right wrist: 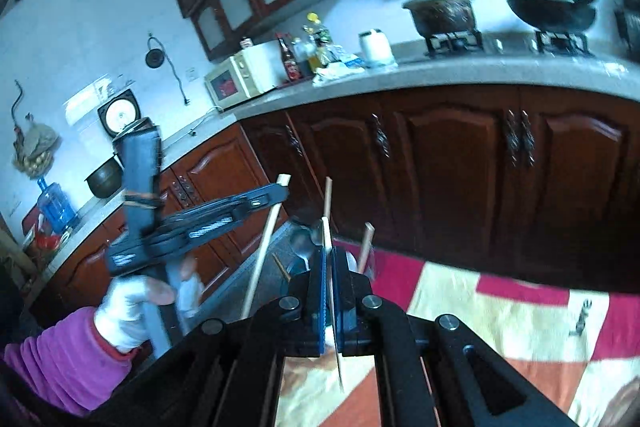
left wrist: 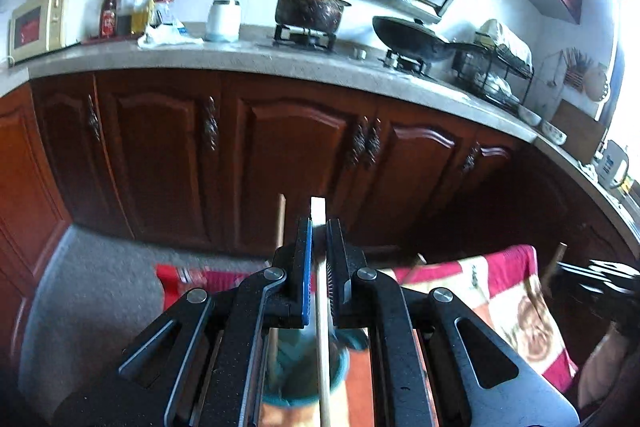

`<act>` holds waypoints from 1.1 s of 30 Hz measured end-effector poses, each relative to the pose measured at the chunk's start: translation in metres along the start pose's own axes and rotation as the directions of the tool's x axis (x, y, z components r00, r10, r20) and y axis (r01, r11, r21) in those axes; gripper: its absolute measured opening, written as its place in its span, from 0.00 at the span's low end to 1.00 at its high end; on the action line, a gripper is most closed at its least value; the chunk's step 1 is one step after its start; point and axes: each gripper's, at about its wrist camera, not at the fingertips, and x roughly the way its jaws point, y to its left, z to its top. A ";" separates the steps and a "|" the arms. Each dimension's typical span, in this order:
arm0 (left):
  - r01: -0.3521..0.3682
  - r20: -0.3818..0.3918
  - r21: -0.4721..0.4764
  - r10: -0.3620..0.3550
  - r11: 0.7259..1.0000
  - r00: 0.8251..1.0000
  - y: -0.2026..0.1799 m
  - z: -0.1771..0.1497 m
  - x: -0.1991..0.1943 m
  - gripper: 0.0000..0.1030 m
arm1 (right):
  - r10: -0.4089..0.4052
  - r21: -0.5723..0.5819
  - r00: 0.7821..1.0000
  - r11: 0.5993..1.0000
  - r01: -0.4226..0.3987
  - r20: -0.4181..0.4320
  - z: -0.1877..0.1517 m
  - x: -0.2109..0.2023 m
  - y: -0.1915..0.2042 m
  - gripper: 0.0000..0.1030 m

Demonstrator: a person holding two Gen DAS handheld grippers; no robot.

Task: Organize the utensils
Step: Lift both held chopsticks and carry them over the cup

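Observation:
In the left wrist view my left gripper [left wrist: 319, 223] is shut on a pale chopstick [left wrist: 322, 347] that runs up between the fingers and sticks out past the tips. Below it stands a teal cup [left wrist: 298, 371] holding another wooden chopstick [left wrist: 281, 223]. My right gripper [right wrist: 329, 251] is shut on a thin chopstick [right wrist: 334, 327]. Just beyond its tips rise a metal spoon [right wrist: 304, 239] and two more sticks [right wrist: 366, 243]; what they stand in is hidden. From the right wrist the left gripper [right wrist: 282, 191] shows at the left with its chopstick [right wrist: 264, 247], held by a white-gloved hand [right wrist: 124, 311].
A red and cream patterned cloth [right wrist: 500, 311] covers the table below. Dark wooden cabinets [left wrist: 280, 155] face me under a grey counter [left wrist: 248, 57] carrying a microwave [left wrist: 44, 21], bottles [left wrist: 132, 7], a lidded pot [left wrist: 310, 7], a wok [left wrist: 412, 35] and a dish rack [left wrist: 496, 67].

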 end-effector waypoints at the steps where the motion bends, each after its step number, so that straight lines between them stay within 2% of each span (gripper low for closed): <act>1: -0.003 0.007 0.000 0.003 1.000 1.000 0.002 0.002 0.003 0.06 | 0.002 -0.014 1.000 1.000 -0.002 0.003 0.005 0.002 0.005 0.02; 6: -0.030 0.042 0.000 0.030 1.000 0.999 0.011 0.009 0.023 0.05 | 0.016 -0.042 1.000 0.999 -0.015 0.007 0.016 0.012 0.018 0.01; 11: -0.044 0.021 -0.031 0.045 0.999 0.999 0.025 0.001 0.041 0.05 | 0.019 -0.043 1.000 0.999 -0.019 -0.004 0.017 0.038 0.023 0.00; 15: -0.038 0.005 -0.034 0.038 0.999 0.999 0.032 -0.011 0.043 0.05 | 0.013 -0.063 0.998 0.998 -0.017 -0.069 -0.011 0.059 0.016 0.00; 18: -0.039 -0.004 -0.043 0.039 0.998 0.999 0.038 -0.016 0.045 0.06 | 0.012 -0.023 0.989 1.000 -0.015 -0.149 -0.046 0.085 -0.006 0.03; 23: -0.029 -0.015 -0.059 0.028 0.998 0.999 0.044 -0.022 0.043 0.06 | 0.046 0.024 0.961 0.999 -0.041 -0.272 -0.094 0.120 -0.016 0.08; 24: -0.024 -0.012 -0.057 0.024 0.998 1.000 0.045 -0.023 0.040 0.06 | 0.062 0.024 0.955 0.998 -0.058 -0.291 -0.100 0.125 -0.015 0.18; 25: -0.021 -0.008 -0.057 0.021 0.998 1.000 0.047 -0.023 0.036 0.06 | 0.074 0.017 0.946 0.997 -0.072 -0.316 -0.108 0.131 -0.011 0.32; 26: -0.014 -0.004 -0.061 0.014 0.998 1.000 0.049 -0.024 0.032 0.06 | 0.076 -0.007 0.934 0.996 -0.084 -0.349 -0.117 0.139 -0.004 0.34; 29: -0.009 0.002 -0.071 0.009 0.997 1.000 0.058 -0.028 0.019 0.06 | 0.066 -0.115 0.892 0.985 -0.130 -0.448 -0.140 0.165 0.024 0.34; 33: -0.023 0.000 -0.092 0.023 0.996 1.000 0.079 -0.036 0.002 0.06 | 0.024 -0.233 0.871 0.960 -0.157 -0.490 -0.160 0.201 0.058 0.25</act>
